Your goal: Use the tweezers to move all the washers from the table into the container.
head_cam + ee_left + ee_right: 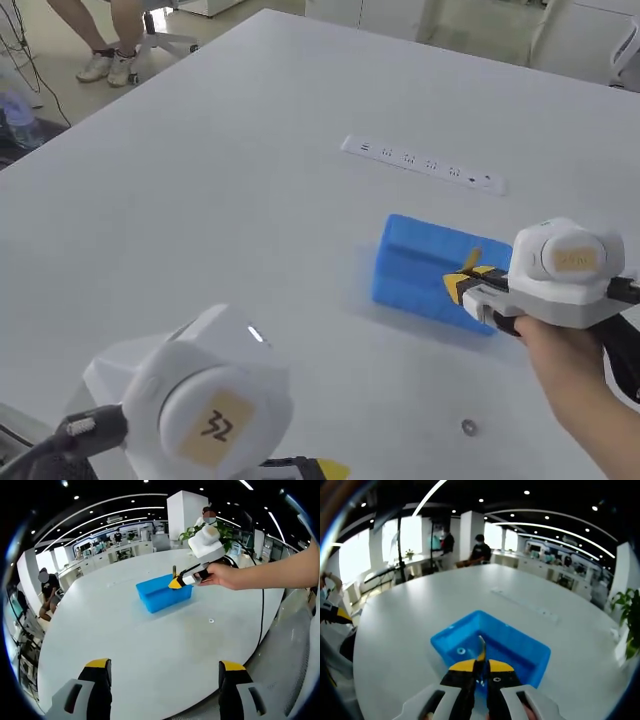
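Right gripper: jaws together, clamped on the tweezers, which stick out forward from between them. The tweezer tips point down into the blue container, directly ahead of and below this gripper. Whether the tips carry anything cannot be told.

Left gripper: jaws wide apart, nothing between them. It is held above the white tabletop, well back from the container.

One washer lies flat on the tabletop, outside the container, on the near side of the right gripper and close to the hand holding it. Seen from the left gripper, it lies ahead and to the right, nearer than the container.

A second washer lies on the container floor, just left of the tweezer tips.

A power strip lies beyond the container, apart from it.
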{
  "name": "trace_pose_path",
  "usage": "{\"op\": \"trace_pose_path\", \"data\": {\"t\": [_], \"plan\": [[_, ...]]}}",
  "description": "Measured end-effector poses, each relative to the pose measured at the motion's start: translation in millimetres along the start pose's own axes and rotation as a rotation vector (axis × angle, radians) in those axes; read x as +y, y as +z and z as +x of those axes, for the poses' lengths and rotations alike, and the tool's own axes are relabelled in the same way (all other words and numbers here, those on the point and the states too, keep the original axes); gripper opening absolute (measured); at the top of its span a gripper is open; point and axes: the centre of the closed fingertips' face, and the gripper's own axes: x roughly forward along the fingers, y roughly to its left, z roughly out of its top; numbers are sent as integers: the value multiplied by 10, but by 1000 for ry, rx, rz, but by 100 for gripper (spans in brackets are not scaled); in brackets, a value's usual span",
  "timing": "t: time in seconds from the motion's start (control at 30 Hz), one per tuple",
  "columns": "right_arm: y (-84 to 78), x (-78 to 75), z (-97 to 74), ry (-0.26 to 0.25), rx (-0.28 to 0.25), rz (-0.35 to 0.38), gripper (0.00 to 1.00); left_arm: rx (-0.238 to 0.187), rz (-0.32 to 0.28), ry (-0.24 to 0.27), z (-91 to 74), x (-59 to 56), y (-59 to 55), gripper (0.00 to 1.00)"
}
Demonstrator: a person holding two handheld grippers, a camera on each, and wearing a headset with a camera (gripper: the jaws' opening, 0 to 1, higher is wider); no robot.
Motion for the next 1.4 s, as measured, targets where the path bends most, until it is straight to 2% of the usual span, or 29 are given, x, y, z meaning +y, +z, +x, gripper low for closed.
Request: {"op": "trace_pose_path", "data": {"t": [0.23,0.3,0.4,0.53,0.83,0.97,1.13,1.27,1.4], "plan": [[-7,-19,-4,-2,0,17,4,-4,7,-4,-2,-26,24,91],[-13,-15,-24,7,0,49,4,-6,14,-2,-2,-28,36,90],[-11,-73,-48,-16,-3,50,5,-11,15,-2,-6,-27,51,91],[82,-72,-188,-5,-31,79,4,-12,18,-1,-4,-13,60,91],[298,-47,-499,-16,-98,59,4,-17,35,-11,9,-29,104,90],[369,-14,-624,-11,-125,82,4,-17,39,-13,11,-37,109,90],[342,107,-744,8,-130,84,4,-15,33,-10,6,-29,90,90],[238,195,-858,12,-109,68,4,-13,32,-6,4,-23,76,90],[101,243,-957,18,-89,95,4,-12,31,-4,1,-20,71,90]]}}
